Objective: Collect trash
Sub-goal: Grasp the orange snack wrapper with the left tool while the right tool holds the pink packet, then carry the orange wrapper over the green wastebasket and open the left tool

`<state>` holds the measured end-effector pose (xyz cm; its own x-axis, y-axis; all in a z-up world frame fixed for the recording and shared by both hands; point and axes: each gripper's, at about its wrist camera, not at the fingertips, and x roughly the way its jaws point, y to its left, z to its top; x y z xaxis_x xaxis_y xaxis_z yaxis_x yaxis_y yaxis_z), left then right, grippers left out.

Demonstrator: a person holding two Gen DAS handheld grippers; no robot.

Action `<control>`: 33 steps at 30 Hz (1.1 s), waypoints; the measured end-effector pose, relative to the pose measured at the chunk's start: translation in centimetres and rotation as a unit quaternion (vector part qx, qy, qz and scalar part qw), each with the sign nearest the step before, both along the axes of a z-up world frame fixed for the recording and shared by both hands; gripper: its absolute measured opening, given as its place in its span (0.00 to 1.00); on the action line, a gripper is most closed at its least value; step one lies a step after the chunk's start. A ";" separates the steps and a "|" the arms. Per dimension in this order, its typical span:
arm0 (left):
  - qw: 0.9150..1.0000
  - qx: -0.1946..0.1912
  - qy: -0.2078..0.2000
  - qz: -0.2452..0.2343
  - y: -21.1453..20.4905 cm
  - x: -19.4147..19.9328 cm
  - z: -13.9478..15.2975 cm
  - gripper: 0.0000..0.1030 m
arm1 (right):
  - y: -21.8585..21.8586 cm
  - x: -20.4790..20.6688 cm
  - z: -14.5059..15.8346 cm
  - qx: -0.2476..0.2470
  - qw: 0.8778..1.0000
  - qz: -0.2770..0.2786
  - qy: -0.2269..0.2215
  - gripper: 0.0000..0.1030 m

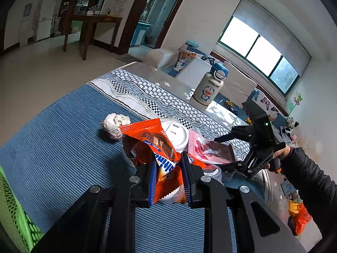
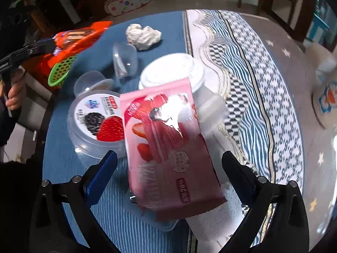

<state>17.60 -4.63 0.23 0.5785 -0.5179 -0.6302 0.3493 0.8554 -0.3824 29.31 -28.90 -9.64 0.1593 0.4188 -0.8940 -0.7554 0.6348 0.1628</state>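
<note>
Left claw [image 1: 168, 177] pinching the orange snack wrapper [image 1: 155, 145] above the blue table [image 1: 63, 147], lettering partly hidden, right claw [image 2: 168, 166] gaping wide around the pink wrapper [image 2: 168, 145] reading "20%", apparently untouched, flask [image 1: 210, 84] showing Doraemon.

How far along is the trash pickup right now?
Nothing visibly binned yet. In hand: left gripper shut on the orange wrapper; right gripper open around the pink wrapper. Left: crumpled tissue, yogurt cup, white lidded cup, clear cups.
</note>
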 end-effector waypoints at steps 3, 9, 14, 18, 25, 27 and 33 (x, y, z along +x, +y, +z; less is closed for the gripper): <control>1.000 -0.003 0.002 0.006 0.5 -0.2 0.0 0.21 | -0.6 -0.5 0.3 0.005 1.000 -0.018 -0.013 0.88; 1.000 -0.008 -0.003 0.020 1.4 -0.8 0.3 0.21 | -0.8 -2.0 1.2 -0.001 0.998 -0.054 -0.037 0.68; 0.999 -0.009 -0.016 0.035 2.7 -2.4 1.1 0.20 | -1.0 -3.8 3.5 0.028 0.993 -0.094 -0.070 0.64; 0.998 -0.011 -0.027 0.057 4.8 -4.0 1.8 0.20 | -0.7 -5.4 5.8 0.050 0.987 -0.118 -0.094 0.61; 0.995 -0.003 -0.034 0.098 8.9 -7.3 2.1 0.21 | 1.7 -8.4 8.6 0.089 0.981 -0.124 -0.117 0.61; 0.993 0.001 -0.041 0.112 10.3 -8.5 2.2 0.21 | 2.9 -9.2 9.3 0.097 0.980 -0.121 -0.124 0.61; 0.987 0.020 -0.039 0.155 14.9 -11.0 1.6 0.21 | 7.8 -11.1 10.1 0.118 0.981 -0.088 -0.127 0.61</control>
<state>6.60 10.23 1.79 0.7532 -0.2839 -0.5934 0.0947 0.9395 -0.3293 18.17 -21.07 0.41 0.4521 0.5561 -0.6973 -0.6727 0.7260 0.1428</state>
